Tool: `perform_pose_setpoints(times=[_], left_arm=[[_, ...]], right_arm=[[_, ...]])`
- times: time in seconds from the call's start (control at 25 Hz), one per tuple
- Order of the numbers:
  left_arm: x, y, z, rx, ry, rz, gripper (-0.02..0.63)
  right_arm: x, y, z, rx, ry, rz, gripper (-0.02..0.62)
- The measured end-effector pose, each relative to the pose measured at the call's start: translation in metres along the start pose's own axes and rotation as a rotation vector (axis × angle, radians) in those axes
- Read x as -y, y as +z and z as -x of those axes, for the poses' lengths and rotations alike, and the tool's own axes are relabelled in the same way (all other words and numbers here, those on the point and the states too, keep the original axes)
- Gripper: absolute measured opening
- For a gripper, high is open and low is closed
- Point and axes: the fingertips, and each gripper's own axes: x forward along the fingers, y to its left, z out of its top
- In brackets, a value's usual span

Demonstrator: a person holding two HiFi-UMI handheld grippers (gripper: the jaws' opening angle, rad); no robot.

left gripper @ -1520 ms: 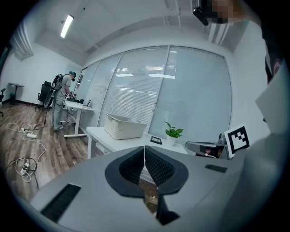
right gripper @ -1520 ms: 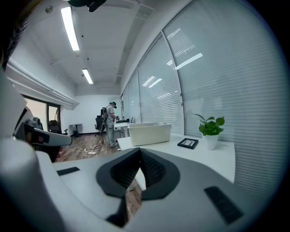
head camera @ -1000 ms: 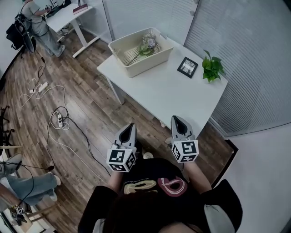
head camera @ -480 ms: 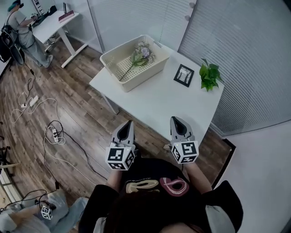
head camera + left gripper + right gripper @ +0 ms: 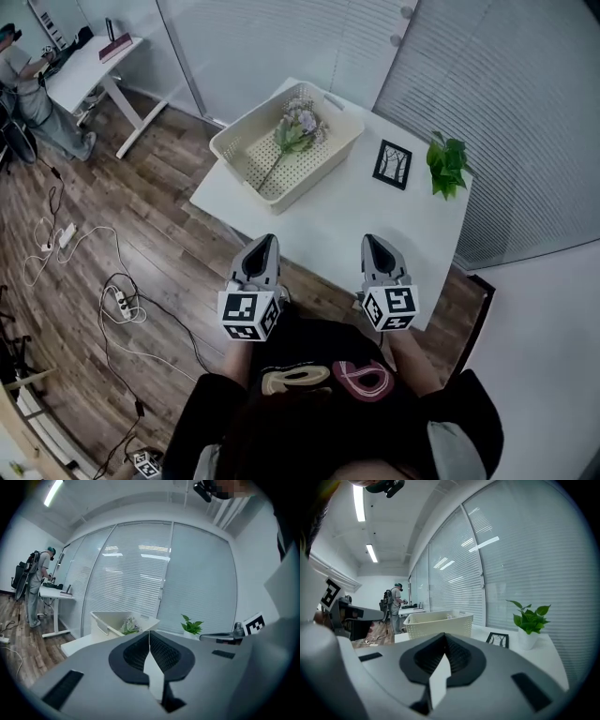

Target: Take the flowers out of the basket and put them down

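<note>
A cream perforated basket (image 5: 251, 159) stands on the far left part of the white table (image 5: 347, 211). A bunch of pale purple flowers (image 5: 298, 122) with a long green stem lies inside it. The basket (image 5: 110, 623) and flowers (image 5: 130, 625) also show in the left gripper view, and the basket (image 5: 436, 623) in the right gripper view. My left gripper (image 5: 263, 246) hangs at the table's near edge, shut and empty. My right gripper (image 5: 374, 247) is beside it over the near edge, also shut with nothing in it. Both are well short of the basket.
A small black picture frame (image 5: 392, 164) lies on the table right of the basket. A potted green plant (image 5: 446, 164) stands at the far right corner. Cables and a power strip (image 5: 117, 300) lie on the wood floor at left. A person stands at a desk (image 5: 89, 66) far left.
The view has shifted so the table and basket sit lower and nearer the grippers. Both grippers have come slightly forward to the table's near edge, still shut.
</note>
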Motion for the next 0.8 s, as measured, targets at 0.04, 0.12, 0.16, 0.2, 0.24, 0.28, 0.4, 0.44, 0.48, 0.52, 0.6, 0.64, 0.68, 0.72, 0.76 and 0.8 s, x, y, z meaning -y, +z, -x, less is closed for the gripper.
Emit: perform_pose_setpoints(times=[0.04,0.12,0.16,0.2,0.24,0.28,0.4,0.44,0.48,0.52,0.6,0.64,0.68,0.72,0.76,0.8], left_arm=[[-0.009,0.002,-0.007,-0.017,-0.003,0.002,0.018],[-0.023,0.000,-0.019,-0.074,-0.019,0.005,0.018],[-0.028,-0.001,-0.023,-0.098,-0.032,0.003,0.018],[-0.032,0.001,-0.027,-0.111,-0.044,-0.001,0.018],[-0.036,0.005,-0.032,-0.111,-0.052,-0.005,0.018],[-0.040,0.011,-0.037,-0.102,-0.057,-0.008,0.018],[-0.050,0.031,-0.051,-0.066,-0.052,-0.006,0.018],[-0.053,0.037,-0.056,-0.056,-0.049,-0.005,0.018],[-0.055,0.043,-0.061,-0.048,-0.047,-0.007,0.018],[-0.057,0.048,-0.067,-0.044,-0.046,-0.014,0.020],[-0.058,0.055,-0.081,-0.059,-0.064,-0.032,0.020],[-0.056,0.056,-0.091,-0.083,-0.088,-0.035,0.020],[-0.052,0.055,-0.100,-0.116,-0.118,-0.032,0.020],[-0.048,0.052,-0.109,-0.151,-0.147,-0.029,0.023],[-0.044,0.051,-0.117,-0.175,-0.166,-0.032,0.026],[-0.042,0.052,-0.124,-0.185,-0.175,-0.044,0.040]], right_arm=[[-0.003,0.002,-0.008,0.003,-0.007,0.000,0.011],[-0.009,0.006,-0.022,0.009,-0.024,-0.014,0.011],[-0.012,0.009,-0.027,0.015,-0.031,-0.025,0.011],[-0.015,0.012,-0.033,0.023,-0.035,-0.033,0.011],[-0.017,0.015,-0.038,0.029,-0.036,-0.034,0.011],[-0.019,0.017,-0.043,0.030,-0.035,-0.031,0.011],[-0.017,0.011,-0.053,0.005,-0.037,-0.034,0.011],[-0.014,0.009,-0.055,-0.002,-0.041,-0.042,0.011],[-0.010,0.008,-0.058,-0.005,-0.046,-0.050,0.011],[-0.007,0.010,-0.061,-0.004,-0.050,-0.058,0.011],[0.000,0.015,-0.069,0.002,-0.052,-0.067,0.011],[0.002,0.017,-0.074,0.001,-0.051,-0.068,0.011],[0.005,0.018,-0.077,-0.004,-0.050,-0.069,0.011],[0.006,0.018,-0.079,-0.011,-0.047,-0.072,0.011],[0.007,0.018,-0.081,-0.017,-0.043,-0.075,0.011],[0.007,0.018,-0.081,-0.021,-0.037,-0.077,0.011]])
